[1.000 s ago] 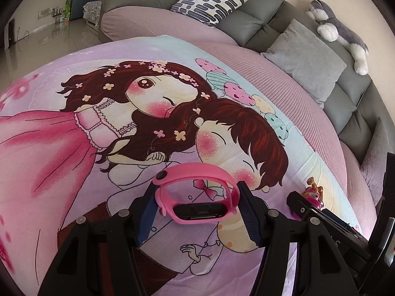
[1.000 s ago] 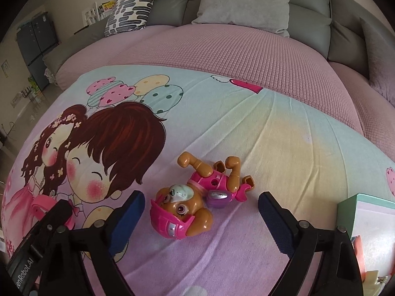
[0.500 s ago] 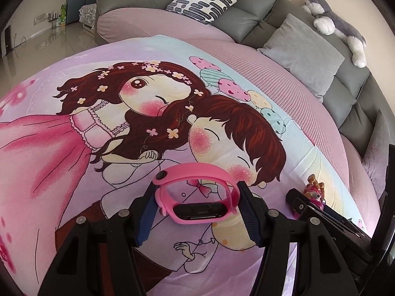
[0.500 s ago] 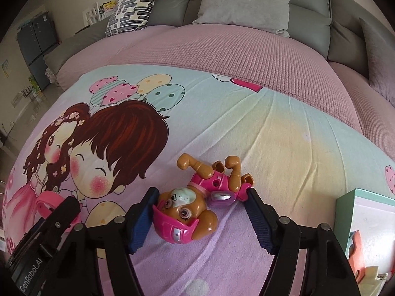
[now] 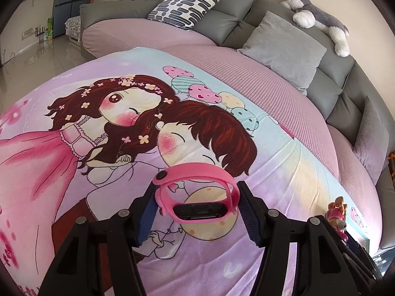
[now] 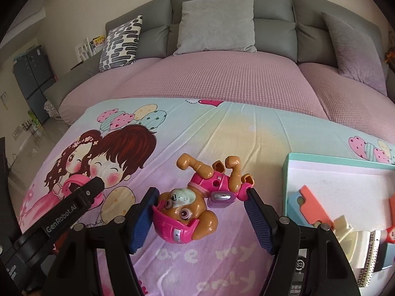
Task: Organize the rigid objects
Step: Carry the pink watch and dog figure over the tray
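The left gripper (image 5: pixel 197 198) has its blue fingers (image 5: pixel 147 215) clamped on a pink wristband (image 5: pixel 196 194), one pad on each side of the loop. The band hangs clear of the cartoon sheet (image 5: pixel 74 162), its black tracker face toward the camera and its clasp stud at the upper left of the loop.

The right gripper (image 6: pixel 201 215) has its fingers (image 6: pixel 259 224) clamped on a toy pup (image 6: pixel 197 202). Its jaws have just been closing, and the pup sits between them with the left pad against its pink helmet and the right pad against its pink hind part. The pup is upside down, tan legs pointing away from the camera toward the sofa (image 6: pixel 222 9).

Just right of the pup lies an open box (image 6: pixel 288 172) with a teal rim and white inside. Coral pieces, a cream piece and other small items sit in the near part of the box; what they are I cannot tell.

In the right wrist view the left gripper shows to the left of the pup, with the wristband pink behind its black arm. In the left wrist view the pup appears at the lower right edge.

The sheet covers a pink bed (image 6: pixel 222 79), beyond the pup, with grey cushions (image 6: pixel 217 24) and a plush dog (image 5: pixel 318 17) on the sofa back.
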